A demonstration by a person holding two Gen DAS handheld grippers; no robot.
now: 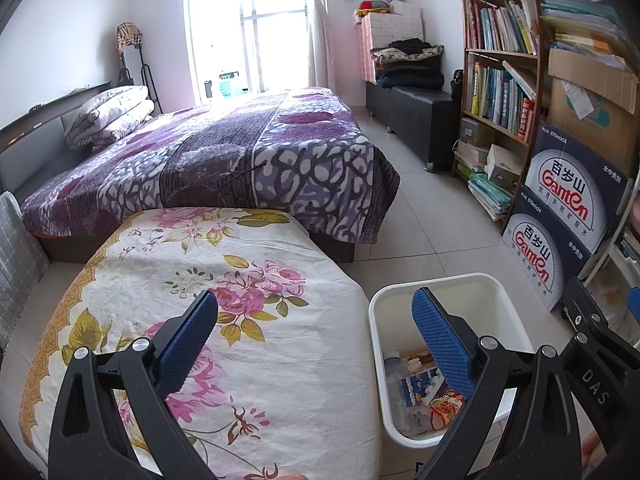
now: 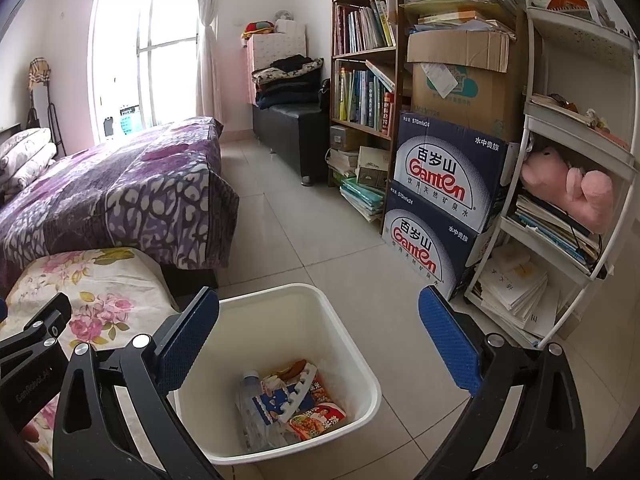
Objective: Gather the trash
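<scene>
A white trash bin (image 2: 348, 344) stands on the tiled floor beside a low table with a floral cloth (image 1: 224, 300). In the bin lie a clear plastic bottle (image 2: 250, 408), snack wrappers (image 2: 318, 420) and a blue and white package (image 2: 280, 398). The bin also shows in the left wrist view (image 1: 496, 312). My left gripper (image 1: 316, 340) is open and empty, above the table's right edge and the bin's rim. My right gripper (image 2: 320, 344) is open and empty, right above the bin. No trash shows on the floral cloth.
A bed with a purple cover (image 1: 248, 160) lies behind the table. Stacked Ganten water cartons (image 2: 440, 208), a bookshelf (image 2: 364, 60) and a white rack (image 2: 576, 184) line the right wall. A black bench (image 2: 292, 128) stands farther back. Tiled floor (image 2: 280, 220) runs between.
</scene>
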